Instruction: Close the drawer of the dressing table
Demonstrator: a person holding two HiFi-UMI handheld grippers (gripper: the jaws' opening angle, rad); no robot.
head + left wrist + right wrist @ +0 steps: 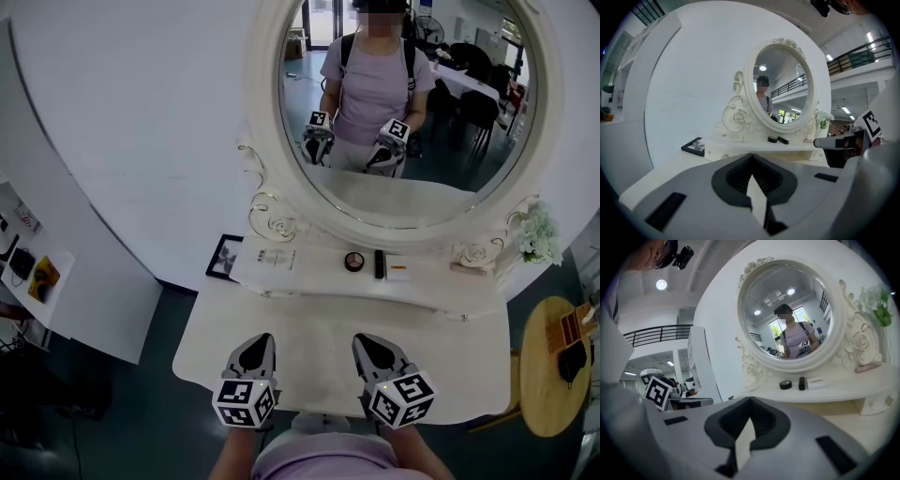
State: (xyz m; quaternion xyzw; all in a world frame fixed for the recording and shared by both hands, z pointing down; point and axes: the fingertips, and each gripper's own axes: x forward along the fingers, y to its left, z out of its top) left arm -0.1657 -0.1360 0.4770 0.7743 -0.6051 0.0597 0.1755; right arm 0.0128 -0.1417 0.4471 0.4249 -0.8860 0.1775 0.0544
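Left hand-held gripper (pixel 263 339) and right hand-held gripper (pixel 363 340) are hovering side by side over the near edge of the tabletop (pixel 309 314). Both are pinched fully together and gripping nothing. The drawer is sitting somewhere under that near edge, and I can't actually see it.
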